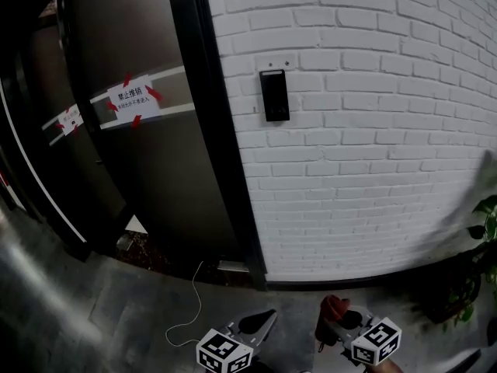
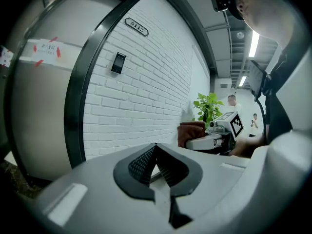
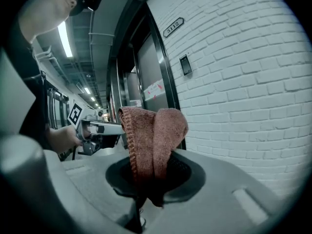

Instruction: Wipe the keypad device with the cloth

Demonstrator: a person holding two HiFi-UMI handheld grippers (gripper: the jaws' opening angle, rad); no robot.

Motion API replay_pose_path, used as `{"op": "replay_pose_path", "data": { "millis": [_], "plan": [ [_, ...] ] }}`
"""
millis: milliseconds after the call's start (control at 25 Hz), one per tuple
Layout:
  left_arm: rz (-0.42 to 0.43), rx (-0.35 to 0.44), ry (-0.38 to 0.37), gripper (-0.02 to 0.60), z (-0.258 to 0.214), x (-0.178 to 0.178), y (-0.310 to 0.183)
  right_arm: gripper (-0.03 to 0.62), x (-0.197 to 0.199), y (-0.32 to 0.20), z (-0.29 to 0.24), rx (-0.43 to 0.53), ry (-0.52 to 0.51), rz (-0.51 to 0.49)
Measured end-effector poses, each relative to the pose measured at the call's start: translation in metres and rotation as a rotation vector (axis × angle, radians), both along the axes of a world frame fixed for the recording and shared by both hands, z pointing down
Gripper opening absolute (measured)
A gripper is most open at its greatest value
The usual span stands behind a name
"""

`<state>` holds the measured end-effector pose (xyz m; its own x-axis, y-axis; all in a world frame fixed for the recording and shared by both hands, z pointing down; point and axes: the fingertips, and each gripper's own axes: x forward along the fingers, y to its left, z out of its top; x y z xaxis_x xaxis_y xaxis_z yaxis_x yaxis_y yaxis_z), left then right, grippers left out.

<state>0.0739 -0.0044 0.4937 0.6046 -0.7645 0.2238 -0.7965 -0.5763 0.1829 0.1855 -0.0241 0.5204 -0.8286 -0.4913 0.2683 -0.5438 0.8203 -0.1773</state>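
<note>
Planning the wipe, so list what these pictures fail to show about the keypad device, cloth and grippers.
Keypad device: keys too small and dark in every view.
Cloth: lower end hidden between the right gripper's shut jaws, right gripper view.
Left gripper: rear cut off by the head view's bottom edge.
Door notice: print too small, head view.

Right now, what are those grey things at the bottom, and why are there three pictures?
A person holds a pinching tool in each hand. One picture comes from a camera on their head, looking down. The other two come from cameras riding on the tools. The right tool pinches a reddish-brown cloth. The left tool is closed on nothing. On the white brick wall, beside a dark door, hangs the small black keypad device. The cloth has not touched it yet.
</note>
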Motion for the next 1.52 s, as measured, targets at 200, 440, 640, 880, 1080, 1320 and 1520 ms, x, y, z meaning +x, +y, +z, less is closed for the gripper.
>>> {"op": "replay_pose_path", "data": {
  "millis": [200, 440, 640, 880, 1080, 1320, 1520],
  "plan": [
    [-0.024, -0.005, -0.005, 0.017, 0.001, -0.011, -0.017, 0.054, -0.011, -0.013, 0.000, -0.003, -0.010, -0.024],
    [0.030, 0.014, -0.002, 0.017, -0.002, -0.035, -0.062, 0.054, -0.036, -0.050, 0.002, 0.005, 0.001, 0.019],
    [0.096, 0.032, 0.011, 0.017, -0.011, -0.070, -0.112, 0.054, -0.075, -0.091, -0.016, 0.039, 0.003, 0.077],
    [0.214, 0.040, 0.012, 0.017, -0.016, -0.108, -0.159, 0.054, -0.119, -0.126, -0.024, 0.058, 0.012, 0.175],
    [0.285, 0.045, -0.001, 0.017, -0.016, -0.134, -0.186, 0.054, -0.145, -0.147, -0.023, 0.079, 0.020, 0.253],
    [0.312, 0.060, 0.025, 0.017, -0.021, -0.137, -0.208, 0.054, -0.153, -0.164, -0.024, 0.099, 0.056, 0.259],
    [0.278, 0.072, 0.024, 0.017, -0.024, -0.129, -0.220, 0.054, -0.148, -0.185, -0.043, 0.145, 0.107, 0.216]
  ]
}}
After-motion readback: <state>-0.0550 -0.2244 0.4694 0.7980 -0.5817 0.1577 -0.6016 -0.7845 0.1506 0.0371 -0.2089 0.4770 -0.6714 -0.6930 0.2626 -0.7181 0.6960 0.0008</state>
